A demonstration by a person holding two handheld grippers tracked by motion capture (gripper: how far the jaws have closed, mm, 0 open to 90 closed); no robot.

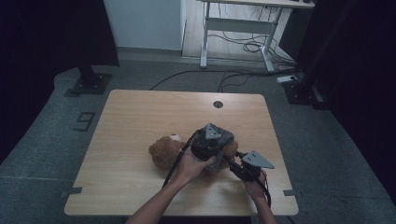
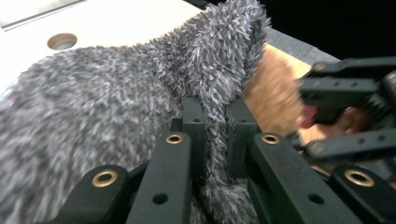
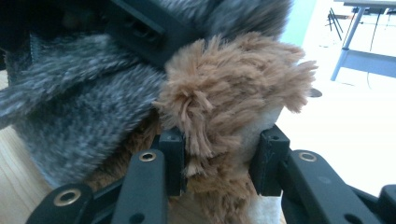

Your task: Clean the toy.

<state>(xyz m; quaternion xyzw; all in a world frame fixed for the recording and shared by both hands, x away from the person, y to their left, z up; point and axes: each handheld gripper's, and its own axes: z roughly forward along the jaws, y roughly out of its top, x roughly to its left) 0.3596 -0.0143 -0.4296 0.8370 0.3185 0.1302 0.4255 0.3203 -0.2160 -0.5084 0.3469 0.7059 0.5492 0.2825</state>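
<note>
Teddy bear (image 1: 164, 151), grey fleece garment (image 2: 93, 107), on desk (image 1: 140, 116).
Bear's body hidden beneath hands; left gripper (image 2: 215, 135) fingers clamp fleece, right gripper (image 3: 222, 158) fingers clamp bear's limb.

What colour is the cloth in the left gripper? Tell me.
Mottled grey cloth, best in the left gripper view.

Both forearms enter from the table's (image 1: 140, 116) near edge; the left gripper (image 2: 215, 126) has its jaws pinched tight on grey fleece cloth (image 2: 93, 102); the right gripper (image 3: 219, 158), just beside it toward the table's right edge, clamps a brown plush limb (image 3: 233, 88).
</note>
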